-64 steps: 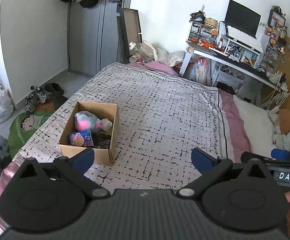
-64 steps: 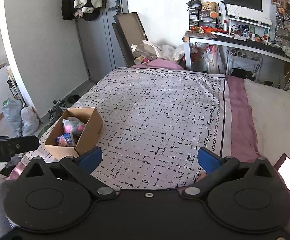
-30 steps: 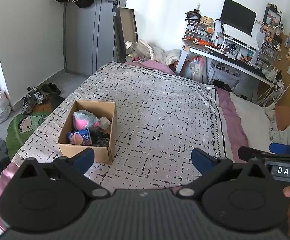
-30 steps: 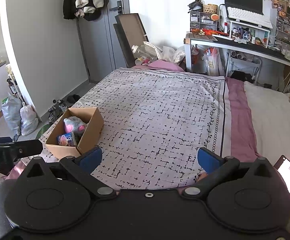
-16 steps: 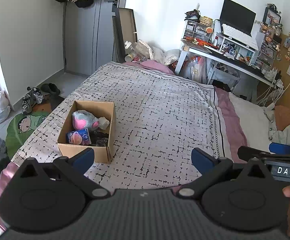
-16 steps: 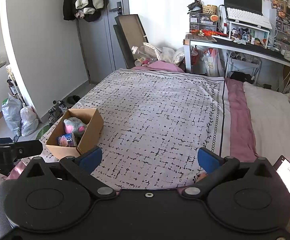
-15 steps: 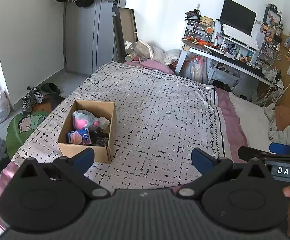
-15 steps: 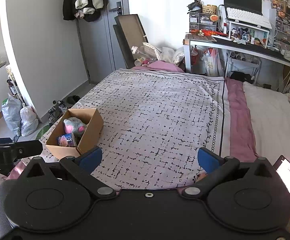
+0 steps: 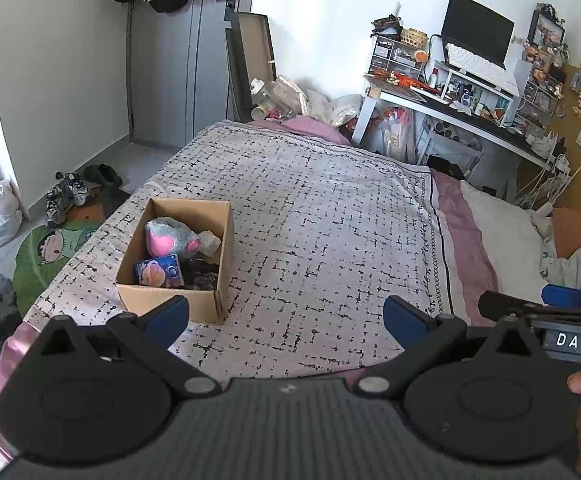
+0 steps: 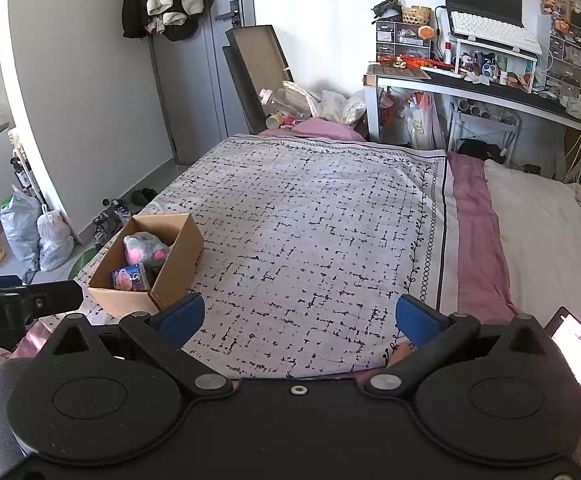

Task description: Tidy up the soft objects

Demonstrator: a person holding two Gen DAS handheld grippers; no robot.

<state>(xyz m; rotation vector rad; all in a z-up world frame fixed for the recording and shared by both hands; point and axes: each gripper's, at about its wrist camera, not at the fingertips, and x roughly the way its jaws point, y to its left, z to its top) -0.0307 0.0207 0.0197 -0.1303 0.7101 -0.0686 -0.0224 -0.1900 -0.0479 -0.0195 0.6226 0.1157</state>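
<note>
Matt cardboard box [image 9: 210, 308], fuzzy plush [image 9: 166, 236], woven quilt [image 9: 310, 220]

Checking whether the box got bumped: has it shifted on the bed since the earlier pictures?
No. The box sits at the same spot near the blanket's left edge.

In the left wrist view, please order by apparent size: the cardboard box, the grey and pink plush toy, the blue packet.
1. cardboard box, holding both others
2. grey and pink plush toy
3. blue packet, only slightly smaller than the plush; partly hidden, so this order is unsure
</note>
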